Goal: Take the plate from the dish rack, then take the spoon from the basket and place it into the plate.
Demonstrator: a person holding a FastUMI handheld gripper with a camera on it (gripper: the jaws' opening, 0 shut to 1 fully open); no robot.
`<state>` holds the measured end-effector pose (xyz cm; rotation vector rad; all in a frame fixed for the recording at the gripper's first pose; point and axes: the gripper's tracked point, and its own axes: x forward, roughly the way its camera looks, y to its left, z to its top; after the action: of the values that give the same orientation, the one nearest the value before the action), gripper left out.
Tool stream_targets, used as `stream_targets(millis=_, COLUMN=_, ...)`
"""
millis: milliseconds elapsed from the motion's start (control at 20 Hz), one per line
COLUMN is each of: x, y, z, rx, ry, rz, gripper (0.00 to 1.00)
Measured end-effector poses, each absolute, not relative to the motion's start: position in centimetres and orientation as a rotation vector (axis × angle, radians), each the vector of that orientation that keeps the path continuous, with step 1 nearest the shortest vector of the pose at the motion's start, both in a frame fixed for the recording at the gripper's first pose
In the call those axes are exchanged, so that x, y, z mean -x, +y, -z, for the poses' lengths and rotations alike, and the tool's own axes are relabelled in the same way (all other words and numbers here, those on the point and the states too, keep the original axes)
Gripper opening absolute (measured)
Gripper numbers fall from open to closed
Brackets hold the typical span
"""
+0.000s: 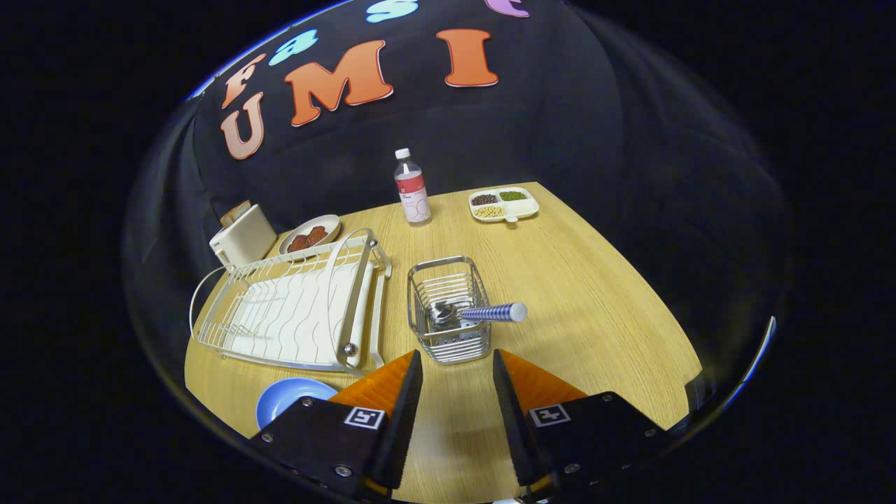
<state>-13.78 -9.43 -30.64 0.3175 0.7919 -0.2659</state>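
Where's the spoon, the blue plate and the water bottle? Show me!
Spoon point(490, 313): gripper view, on its striped handle sticking out of the basket.
Blue plate point(287, 399): gripper view, on its bare middle.
Bottle point(413, 192): gripper view, on its label.

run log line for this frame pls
phase: plate out, spoon next | gripper: open, empty | spoon: in basket, ahead of fingers | plate: on table, beside dish rack
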Motion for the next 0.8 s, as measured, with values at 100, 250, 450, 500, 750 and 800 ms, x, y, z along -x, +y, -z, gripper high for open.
stream_targets(millis=100, x=13.4, y=-9.9, z=30.6, rx=-0.327, ry=0.778, rz=0.273, gripper=0.61)
stream_targets(millis=250, x=12.4, y=-10.7, z=30.3, rx=-0.325, ry=0.743, rz=0.290, gripper=0.58)
stream_targets(millis=450, x=11.2, y=-11.3, z=30.3, rx=-0.324, ry=0.711, rz=0.295, gripper=0.48)
stream_targets(millis=500, x=11.2, y=-11.5, z=30.7, rx=-0.326, ry=0.713, rz=0.301, gripper=0.45)
stream_targets(millis=750, x=10.4, y=-13.2, z=31.7, rx=-0.406, ry=0.712, rz=0.362, gripper=0.44)
stream_targets(millis=800, x=10.1, y=-13.1, z=31.5, rx=-0.436, ry=0.695, rz=0.357, gripper=0.44)
